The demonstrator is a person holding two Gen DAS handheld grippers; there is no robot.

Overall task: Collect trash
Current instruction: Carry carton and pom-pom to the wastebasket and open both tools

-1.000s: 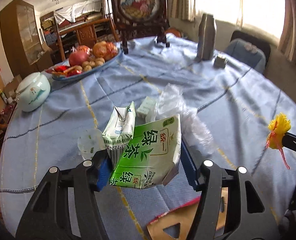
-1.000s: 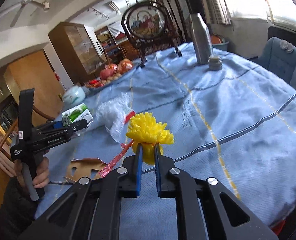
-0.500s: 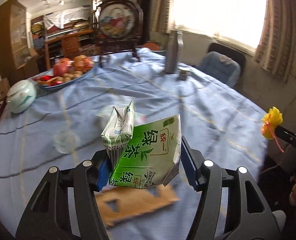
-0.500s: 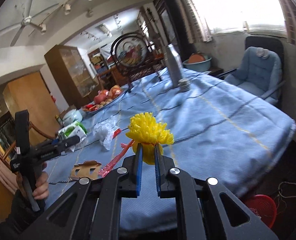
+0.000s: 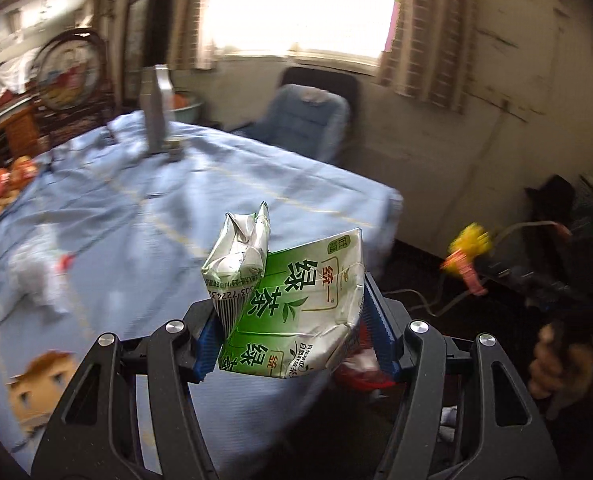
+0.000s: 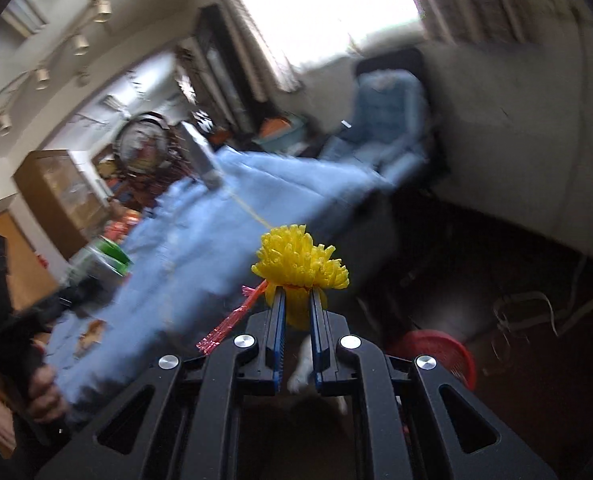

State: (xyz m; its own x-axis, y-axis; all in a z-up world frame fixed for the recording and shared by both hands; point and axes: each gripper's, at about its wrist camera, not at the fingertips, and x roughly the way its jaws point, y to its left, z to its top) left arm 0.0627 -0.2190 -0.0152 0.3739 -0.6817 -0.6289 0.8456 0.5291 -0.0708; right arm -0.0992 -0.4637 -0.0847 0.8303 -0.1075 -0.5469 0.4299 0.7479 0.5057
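The right hand-held gripper (image 6: 296,312), clamped on a yellow tassel (image 6: 301,258), is nearer the red bin (image 6: 436,350), low and right; the left (image 5: 292,334) clamps two cartons (image 5: 296,304) past the bench (image 5: 136,208) edge.

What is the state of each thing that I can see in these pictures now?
Crushed green tea carton: held in the left gripper.
Yellow fringed plastic tuft: pinched in the right gripper.
Red plastic basket: on the floor, upright.
Clear plastic wrapper: lying on the blue tablecloth.
Brown cardboard scrap: lying flat on the cloth.
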